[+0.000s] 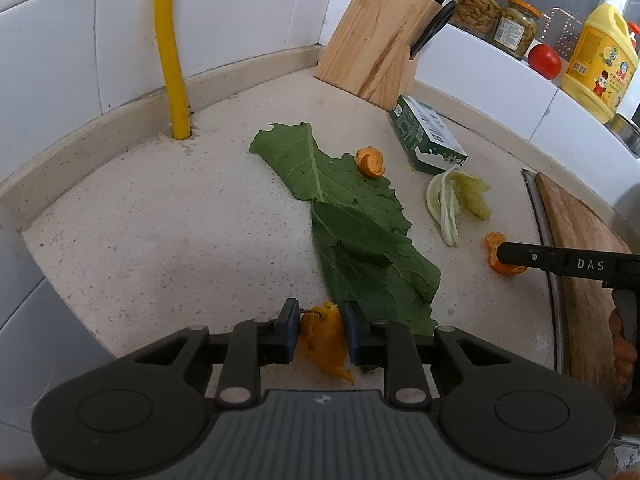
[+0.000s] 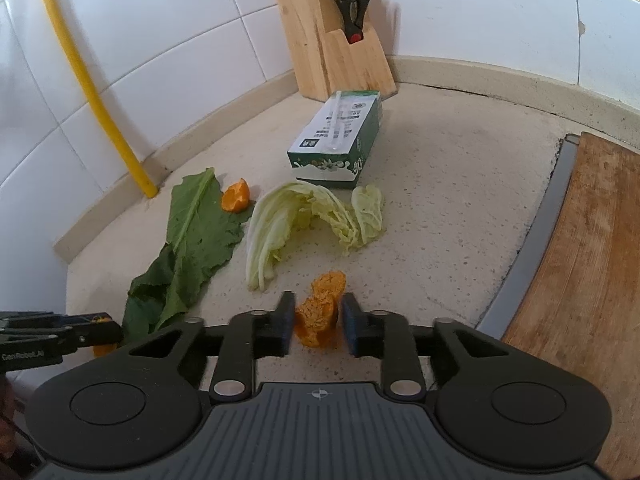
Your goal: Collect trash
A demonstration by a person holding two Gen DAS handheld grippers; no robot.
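Observation:
An orange peel (image 1: 320,334) sits between the pads of my left gripper (image 1: 321,330), which is shut on it at the near end of a big green leaf (image 1: 352,224). A second orange peel (image 2: 318,316) stands on the counter between the fingers of my right gripper (image 2: 318,326). It touches the left pad and a thin gap shows at the right pad, so this gripper is open. A third peel (image 2: 236,198) lies by the leaf (image 2: 192,240). Pale cabbage leaves (image 2: 304,220) and a green milk carton (image 2: 340,140) lie further back.
A wooden knife block (image 2: 332,40) with scissors stands in the corner, and a yellow pipe (image 1: 172,40) rises along the tiled wall. A wooden cutting board (image 2: 580,260) lies at the right. Jars, a tomato (image 1: 544,60) and a yellow bottle (image 1: 596,56) stand on the ledge.

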